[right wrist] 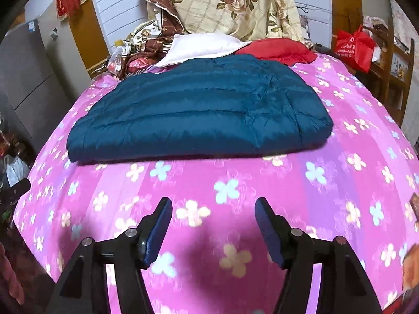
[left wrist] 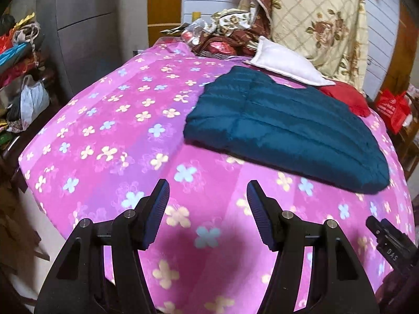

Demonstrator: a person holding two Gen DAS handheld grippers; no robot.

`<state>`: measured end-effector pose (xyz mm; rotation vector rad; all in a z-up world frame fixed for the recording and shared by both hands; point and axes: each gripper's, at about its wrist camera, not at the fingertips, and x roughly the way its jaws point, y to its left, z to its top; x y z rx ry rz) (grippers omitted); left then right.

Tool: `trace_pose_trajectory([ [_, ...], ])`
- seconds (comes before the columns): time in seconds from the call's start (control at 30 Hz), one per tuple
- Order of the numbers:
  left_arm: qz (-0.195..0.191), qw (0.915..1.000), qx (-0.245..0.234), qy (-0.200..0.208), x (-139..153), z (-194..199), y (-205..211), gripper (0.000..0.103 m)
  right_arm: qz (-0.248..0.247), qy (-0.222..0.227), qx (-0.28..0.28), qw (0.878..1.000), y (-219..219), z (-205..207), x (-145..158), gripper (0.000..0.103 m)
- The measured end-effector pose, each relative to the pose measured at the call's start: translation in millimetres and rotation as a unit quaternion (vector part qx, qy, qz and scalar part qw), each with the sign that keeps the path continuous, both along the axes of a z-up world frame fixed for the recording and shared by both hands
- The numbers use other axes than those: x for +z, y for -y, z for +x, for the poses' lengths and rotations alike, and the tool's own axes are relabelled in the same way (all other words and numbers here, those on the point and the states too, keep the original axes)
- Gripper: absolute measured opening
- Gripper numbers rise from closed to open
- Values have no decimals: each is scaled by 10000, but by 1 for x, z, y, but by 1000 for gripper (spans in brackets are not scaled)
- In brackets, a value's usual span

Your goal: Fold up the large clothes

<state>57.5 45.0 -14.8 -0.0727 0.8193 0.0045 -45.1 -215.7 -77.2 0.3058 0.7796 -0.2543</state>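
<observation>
A dark teal quilted down jacket (left wrist: 282, 125) lies folded into a flat rectangle on a bed with a pink flowered sheet (left wrist: 125, 136). It also shows in the right wrist view (right wrist: 199, 110) on the same sheet (right wrist: 235, 183). My left gripper (left wrist: 208, 193) is open and empty, above the sheet, short of the jacket and to its left. My right gripper (right wrist: 213, 209) is open and empty, above the sheet in front of the jacket's near edge. The right gripper's body shows at the lower right of the left wrist view (left wrist: 390, 243).
A white pillow (right wrist: 201, 45), a red cushion (right wrist: 277, 48) and a heap of cream and brown floral bedding (right wrist: 227, 2) lie behind the jacket at the headboard. A grey cabinet (left wrist: 81, 26) and cluttered bags (left wrist: 23, 83) stand left. A red bag (right wrist: 353, 48) sits right.
</observation>
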Motion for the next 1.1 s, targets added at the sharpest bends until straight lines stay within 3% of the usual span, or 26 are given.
trace_pose_trajectory([
  [0.33, -14, 9987, -449, 235, 23, -32, 23, 62, -270, 357, -224, 9987, -6, -32, 28, 64],
  [0.5, 115, 9970, -562, 510, 33, -48, 31, 62, -298, 376, -302, 9984, -6, -39, 28, 65],
  [0.6, 186, 9960, -615, 623, 34, -52, 32, 62, -282, 242, -486, 9981, 2, -41, 23, 65],
  [0.83, 170, 9945, -657, 801, 39, -57, 35, 62, -380, 487, -1239, 9904, 44, -67, 39, 65],
  [1.1, 262, 9963, -533, 626, 33, -52, 35, 62, -877, 371, -1275, 9873, 33, -59, 29, 65],
])
